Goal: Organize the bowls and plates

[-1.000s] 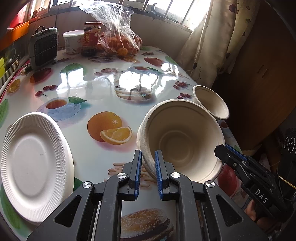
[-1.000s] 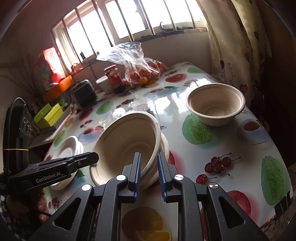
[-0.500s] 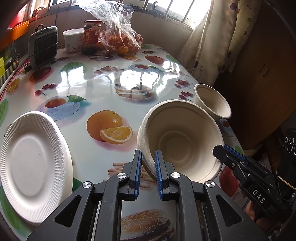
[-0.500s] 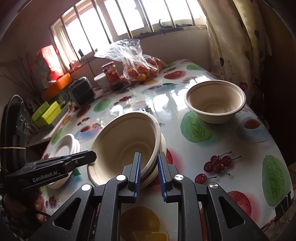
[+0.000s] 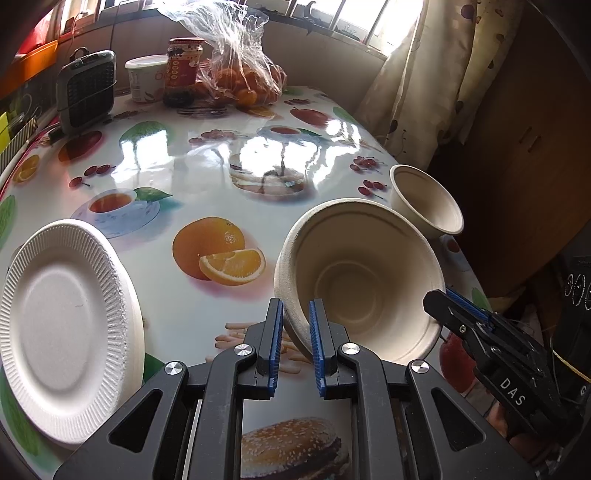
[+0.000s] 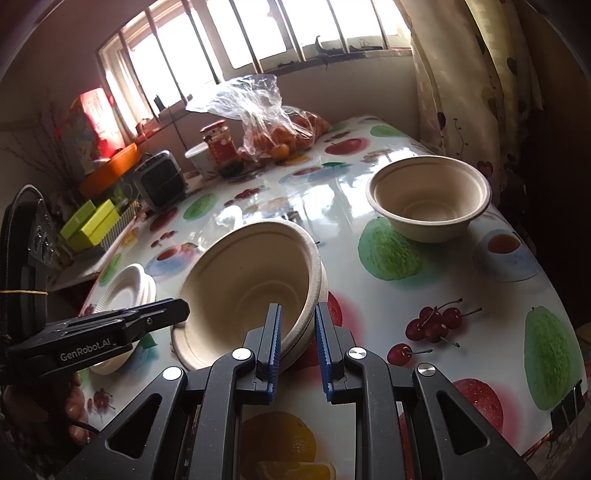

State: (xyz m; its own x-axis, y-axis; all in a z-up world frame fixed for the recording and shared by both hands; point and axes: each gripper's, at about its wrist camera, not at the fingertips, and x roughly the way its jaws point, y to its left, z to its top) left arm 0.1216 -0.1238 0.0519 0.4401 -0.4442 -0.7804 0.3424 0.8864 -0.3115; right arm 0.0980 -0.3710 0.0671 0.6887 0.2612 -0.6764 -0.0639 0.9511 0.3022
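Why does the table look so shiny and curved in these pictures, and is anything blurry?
Left wrist view: window light glares white off the glossy tablecloth mid-table, and the fisheye lens bends the white paper plate at the edge. Right wrist view: the barred window is blown out, the corners fall dark, and the table edge bows. Both views are sharp, with no motion blur.

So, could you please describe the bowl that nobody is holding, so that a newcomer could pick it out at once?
Start at the fruit-print table and go to its edge beside the patterned curtain. The free beige bowl sits there upright on the cloth, alone. Unlike the tilted bowl, no gripper touches it.
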